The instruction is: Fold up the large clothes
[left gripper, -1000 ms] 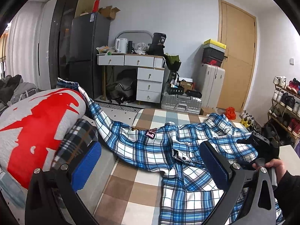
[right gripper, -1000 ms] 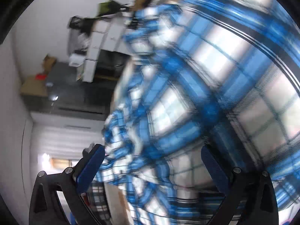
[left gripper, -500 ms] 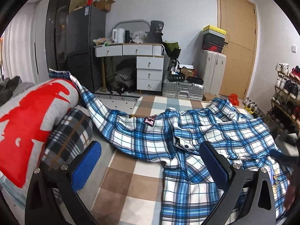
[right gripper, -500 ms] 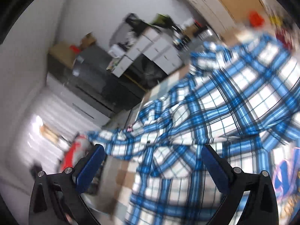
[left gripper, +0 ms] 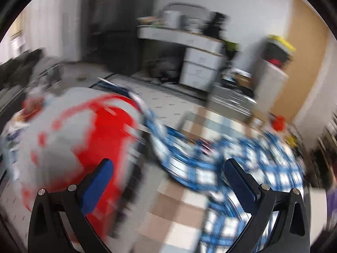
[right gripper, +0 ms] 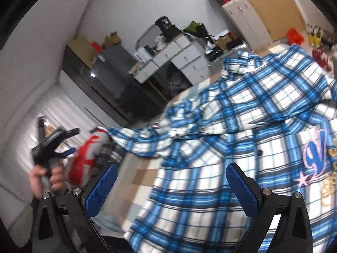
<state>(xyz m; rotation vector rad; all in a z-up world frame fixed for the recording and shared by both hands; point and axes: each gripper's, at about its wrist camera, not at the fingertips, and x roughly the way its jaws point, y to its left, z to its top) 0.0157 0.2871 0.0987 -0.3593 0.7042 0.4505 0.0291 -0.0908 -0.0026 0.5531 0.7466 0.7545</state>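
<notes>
The checkered surface (right gripper: 143, 177), brown and white, carries the blue plaid shirt (right gripper: 231, 130). The shirt lies spread across it, front up, with one sleeve trailing toward a grey-and-red garment (right gripper: 84, 158) at the surface's left end. A white desk (right gripper: 168, 61) with drawers stands against the far wall. The right tongs (right gripper: 171, 187) hover above the shirt's lower part, released, nothing between the blue pads. The left tongs (left gripper: 168, 181) are likewise released and empty; this view is motion-blurred. A hand (right gripper: 45, 177) grips the left tool's handle.
</notes>
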